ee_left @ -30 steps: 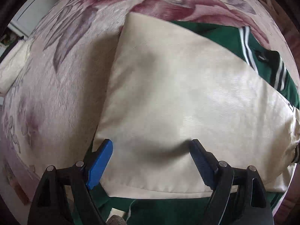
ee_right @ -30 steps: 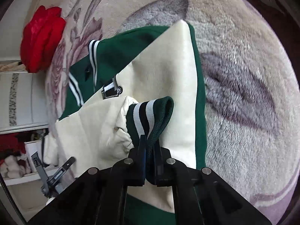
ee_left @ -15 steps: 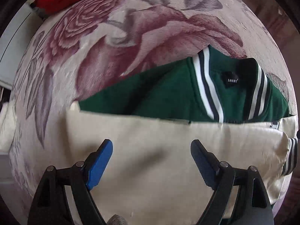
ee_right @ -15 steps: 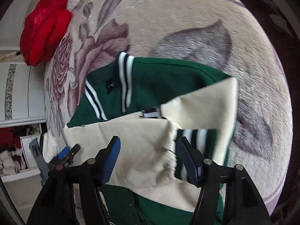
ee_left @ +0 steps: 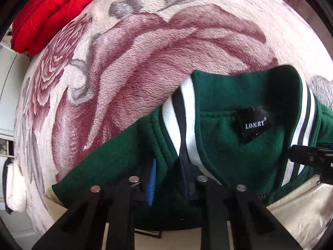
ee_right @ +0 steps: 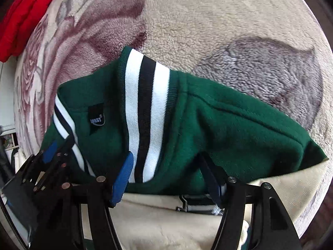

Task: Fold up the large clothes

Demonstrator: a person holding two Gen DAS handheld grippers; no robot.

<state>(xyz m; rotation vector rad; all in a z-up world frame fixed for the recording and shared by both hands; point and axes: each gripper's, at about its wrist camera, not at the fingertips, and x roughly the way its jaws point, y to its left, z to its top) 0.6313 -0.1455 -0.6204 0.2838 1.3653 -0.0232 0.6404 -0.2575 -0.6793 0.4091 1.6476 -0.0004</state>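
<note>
Mid-fold on the green jacket (ee_left: 124, 166), spread right under both claws, cream sleeves (ee_right: 166, 225) already laid over the body on the near side, behind the fingertips. Looks like the top-edge grab for a lengthwise fold, probably past halfway. Clamped shut with the left claw (ee_left: 168, 166), jaws just closed, green shoulder fabric pinched between the pads, immediately left of the striped collar (ee_left: 183, 125). Not yet gripped with the right claw (ee_right: 166, 158): jaws just opened, standing wide, straddling the other collar stripe and the shoulder, pads apparently clear of the cloth. Next, by judgement: close the right claw on that shoulder to match the left's hold, lift both together, carry the collar edge back toward the hem, keeping the sleeves from sliding out. Risk: thick fleece slipping from a shallow bite. Black neck label (ee_left: 255, 125) just right of the left claw, between the two claws. Striped cuff (ee_right: 199, 205) tucked right behind the right claw's tips. Underneath, a plush floral blanket (ee_left: 145, 62), probably on a bed, ahead of and around both claws. Red garment (ee_left: 52, 14) bundled far ahead to the left, well apart from the jacket. Pale cabinet (ee_left: 6, 104) and something white and fluffy (ee_left: 14, 187) off the left edge, too distorted to name.
</note>
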